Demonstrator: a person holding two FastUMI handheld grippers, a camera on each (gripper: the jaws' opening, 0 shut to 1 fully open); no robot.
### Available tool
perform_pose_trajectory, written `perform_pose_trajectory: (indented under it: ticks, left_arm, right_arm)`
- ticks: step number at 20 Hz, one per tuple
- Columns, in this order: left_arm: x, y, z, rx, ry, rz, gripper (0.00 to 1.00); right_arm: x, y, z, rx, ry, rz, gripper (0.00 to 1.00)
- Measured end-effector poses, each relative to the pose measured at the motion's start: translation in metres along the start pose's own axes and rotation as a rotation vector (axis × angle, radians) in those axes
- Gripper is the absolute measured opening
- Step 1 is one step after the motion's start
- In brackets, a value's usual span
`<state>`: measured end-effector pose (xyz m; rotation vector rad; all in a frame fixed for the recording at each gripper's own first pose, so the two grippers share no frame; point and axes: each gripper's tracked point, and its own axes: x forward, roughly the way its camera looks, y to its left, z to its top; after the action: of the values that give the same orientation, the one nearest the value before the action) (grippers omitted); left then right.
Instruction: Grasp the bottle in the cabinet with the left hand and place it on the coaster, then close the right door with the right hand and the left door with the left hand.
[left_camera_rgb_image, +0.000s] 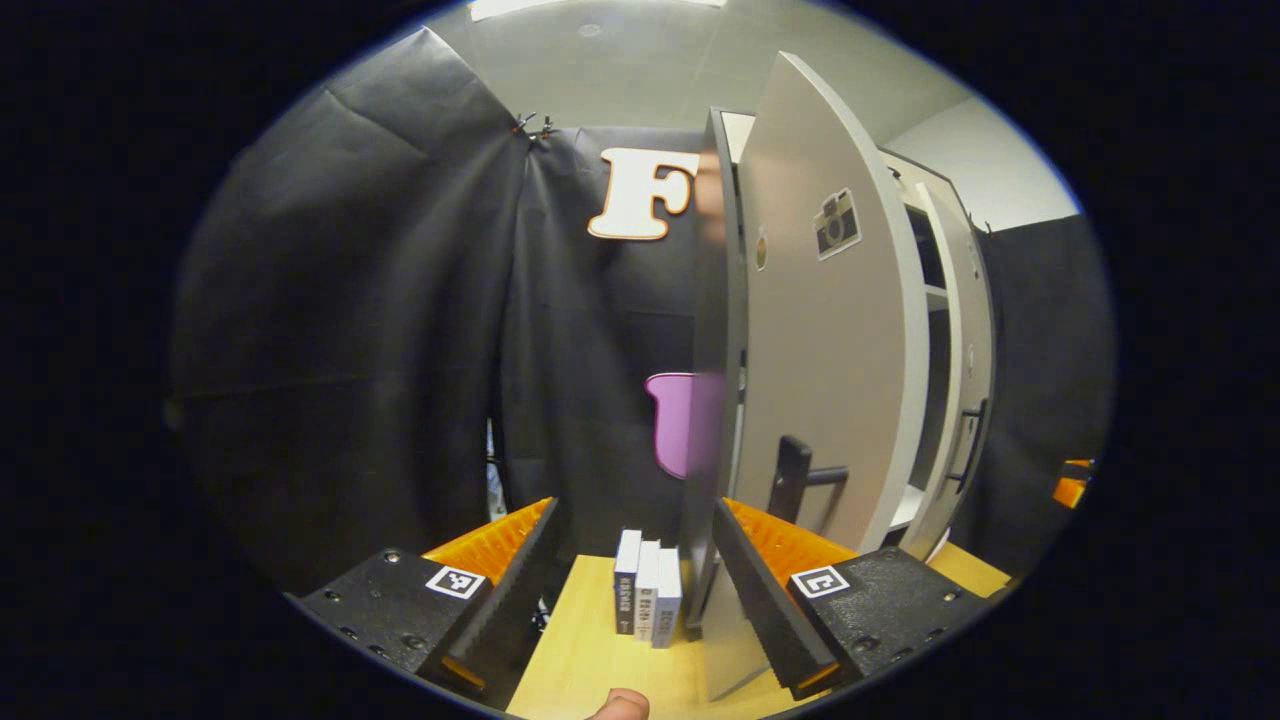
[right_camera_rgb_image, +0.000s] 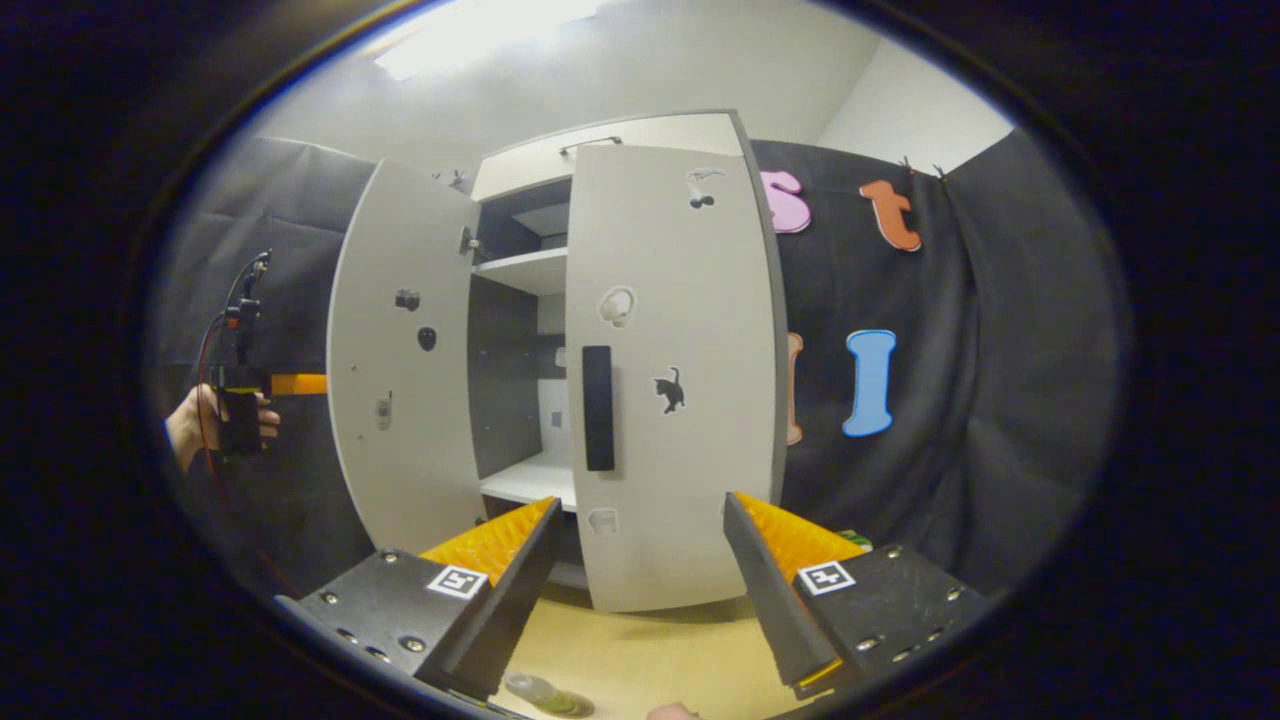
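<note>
Both tongs, left (left_camera_rgb_image: 632, 590) and right (right_camera_rgb_image: 640, 580), stood open and empty. At the left tongs' twelve o'clock stood three books (left_camera_rgb_image: 648, 600) on the worktop (left_camera_rgb_image: 580, 650), the left door (left_camera_rgb_image: 830, 360) ajar at two o'clock. The right door (right_camera_rgb_image: 670, 400) faced the right tongs at twelve, the bottle (right_camera_rgb_image: 545, 694) lay at six o'clock on the worktop.

Pale left door (right_camera_rgb_image: 400, 370) stands wide open; right door (right_camera_rgb_image: 670, 380) nearly shut, black-handled.

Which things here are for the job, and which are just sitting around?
For the job:
- left door, open
- right door, nearly closed
- left gripper, open, nothing in it
- right gripper, open, nothing in it
- bottle, on the table at the bottom edge of the right gripper view

Just sitting around:
- three books, standing on the table
</note>
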<state>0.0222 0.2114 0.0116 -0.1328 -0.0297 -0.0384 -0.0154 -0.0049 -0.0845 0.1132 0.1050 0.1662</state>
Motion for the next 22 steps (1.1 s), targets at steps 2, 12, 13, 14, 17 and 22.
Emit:
perform_pose_trajectory:
  ticks: [2,12,13,14,17,22]
  left_arm:
    - [0.007,-0.006,0.011,0.024,-0.014,0.003,0.89]
    - [0.014,-0.069,0.01,0.018,0.024,-0.065,0.88]
    - [0.016,-0.074,0.012,0.036,0.019,-0.058,0.99]
    - [0.017,-0.078,0.013,0.05,0.013,-0.055,0.94]
    - [0.02,-0.086,0.017,0.033,-0.008,-0.052,0.93]
    - [0.026,-0.103,0.014,-0.009,-0.003,-0.069,0.94]
  right_arm:
    - [-0.005,-0.005,-0.002,-0.001,-0.008,-0.017,0.97]
    - [-0.023,-0.027,0.004,0.008,-0.026,-0.08,0.97]
    - [-0.023,-0.032,0.008,0.004,-0.032,-0.091,0.97]
    - [-0.026,-0.037,0.008,0.007,-0.032,-0.101,0.97]
    - [-0.03,-0.046,0.005,0.029,-0.028,-0.122,0.97]
    - [-0.035,-0.053,0.01,0.027,-0.025,-0.151,0.97]
